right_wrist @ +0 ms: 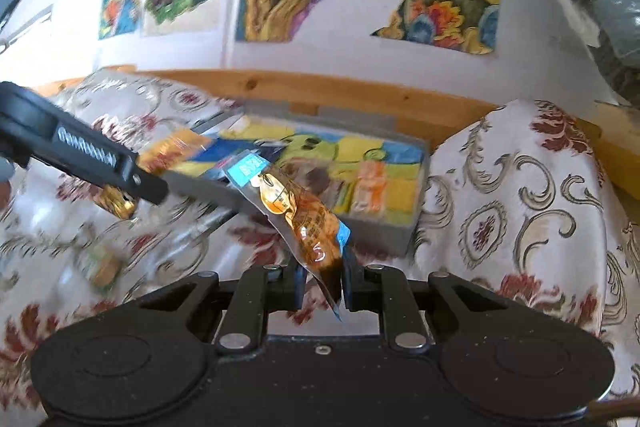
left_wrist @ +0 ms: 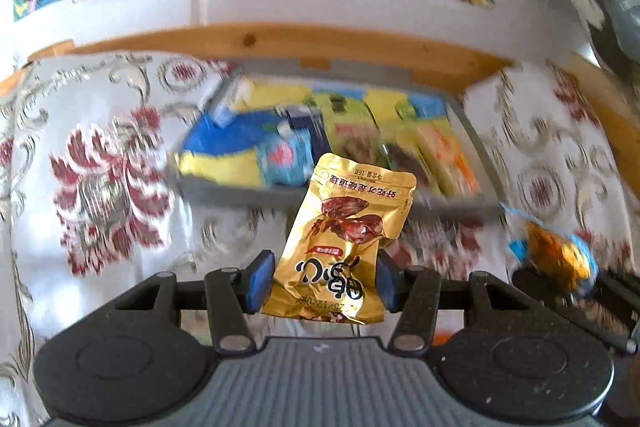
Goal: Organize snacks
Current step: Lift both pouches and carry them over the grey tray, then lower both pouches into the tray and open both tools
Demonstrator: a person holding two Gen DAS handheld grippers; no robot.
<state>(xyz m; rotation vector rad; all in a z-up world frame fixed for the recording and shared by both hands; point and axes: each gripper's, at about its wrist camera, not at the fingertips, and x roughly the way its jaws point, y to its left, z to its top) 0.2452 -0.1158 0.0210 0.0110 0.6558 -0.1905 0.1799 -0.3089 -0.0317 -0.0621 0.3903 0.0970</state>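
Snack-filled gray tray (left_wrist: 248,193) lies beyond both gripper-held packets.

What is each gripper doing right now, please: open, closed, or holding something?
Left gripper: closed on a gold snack packet.
Right gripper: closed on a clear packet with a brown snack.

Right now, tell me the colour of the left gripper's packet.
Gold packet, with dark red-brown food pictured; clearest in the left wrist view.
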